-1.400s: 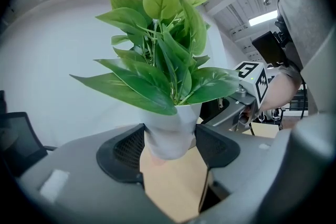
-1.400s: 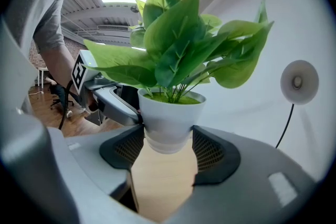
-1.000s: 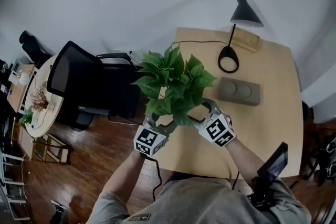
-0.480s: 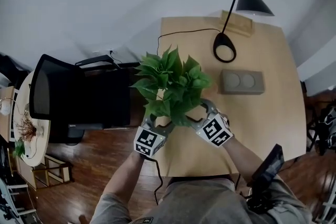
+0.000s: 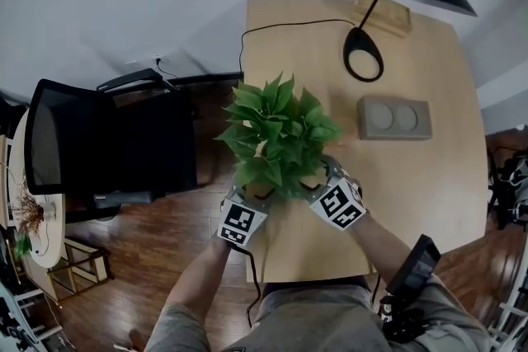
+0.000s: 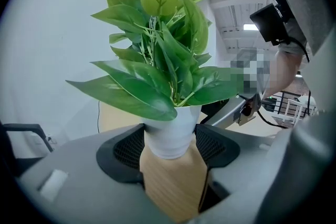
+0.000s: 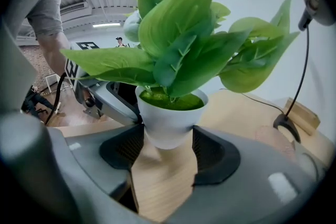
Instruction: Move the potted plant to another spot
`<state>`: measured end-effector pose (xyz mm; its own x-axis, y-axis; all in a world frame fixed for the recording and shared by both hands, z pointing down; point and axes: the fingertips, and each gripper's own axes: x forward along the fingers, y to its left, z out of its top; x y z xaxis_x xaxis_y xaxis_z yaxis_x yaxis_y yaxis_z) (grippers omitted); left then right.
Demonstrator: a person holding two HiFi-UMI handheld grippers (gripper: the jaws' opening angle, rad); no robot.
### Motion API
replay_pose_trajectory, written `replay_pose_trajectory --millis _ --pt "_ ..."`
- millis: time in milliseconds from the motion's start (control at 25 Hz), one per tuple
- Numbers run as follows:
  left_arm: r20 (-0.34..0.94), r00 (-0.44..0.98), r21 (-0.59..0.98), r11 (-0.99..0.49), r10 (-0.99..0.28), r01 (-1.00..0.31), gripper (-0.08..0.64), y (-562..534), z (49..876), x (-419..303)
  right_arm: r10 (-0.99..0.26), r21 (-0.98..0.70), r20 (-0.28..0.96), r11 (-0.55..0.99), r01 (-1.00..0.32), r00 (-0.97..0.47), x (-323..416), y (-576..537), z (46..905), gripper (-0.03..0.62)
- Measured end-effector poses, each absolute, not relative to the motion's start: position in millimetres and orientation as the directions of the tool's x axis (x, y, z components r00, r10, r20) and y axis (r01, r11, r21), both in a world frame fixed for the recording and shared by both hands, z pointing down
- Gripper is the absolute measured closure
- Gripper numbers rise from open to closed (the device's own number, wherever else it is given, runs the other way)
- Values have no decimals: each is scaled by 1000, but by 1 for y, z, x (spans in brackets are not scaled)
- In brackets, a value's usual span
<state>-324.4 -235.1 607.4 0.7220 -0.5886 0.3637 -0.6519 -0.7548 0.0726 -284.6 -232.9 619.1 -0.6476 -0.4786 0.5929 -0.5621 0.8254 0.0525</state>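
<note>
- The potted plant (image 5: 276, 136) is being clamped by its white pot (image 7: 169, 115) from two sides. The jaws of the left gripper (image 5: 254, 198) are being pressed against one pair of its flanks, and those of the right gripper (image 5: 320, 180) against the other.
- The plant is being held upright over the near left part of the table (image 5: 412, 202), close to the edge that faces the chair (image 5: 107, 152). Whether its base is resting on the wood or hanging just above it cannot be told.
- The step in hand is being judged as the set-down. Both grips are best being kept firm and level with each other, so that the pot is being lowered flat rather than on one edge.
- The table edge is being judged the main risk, so a spot further in is being advised.
- The lamp (image 5: 363, 53) and the grey block (image 5: 394, 118) are standing well apart from the leaves and are not being threatened.
- The jaws are being advised to open only once the base is seated.
</note>
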Motion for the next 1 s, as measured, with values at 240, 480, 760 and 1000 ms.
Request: replay_pose_trajectory --millis 240,480,760,1000 --pt "360 708 51 -745 -608 -666 258 -238 625 -330 -474 65 609 829 -556 -636 -289 -238 637 295" --pt "354 706 33 -746 -614 -665 258 -238 628 -331 -483 93 613 830 -550 -625 -289 -238 640 295" --pt "363 698 12 -746 -618 -666 256 -236 630 -331 -492 119 613 831 -544 -618 -289 -238 642 293" --pt "365 686 -16 -741 -629 -671 255 -238 630 -330 -509 145 607 826 -545 -611 -288 -239 642 293"
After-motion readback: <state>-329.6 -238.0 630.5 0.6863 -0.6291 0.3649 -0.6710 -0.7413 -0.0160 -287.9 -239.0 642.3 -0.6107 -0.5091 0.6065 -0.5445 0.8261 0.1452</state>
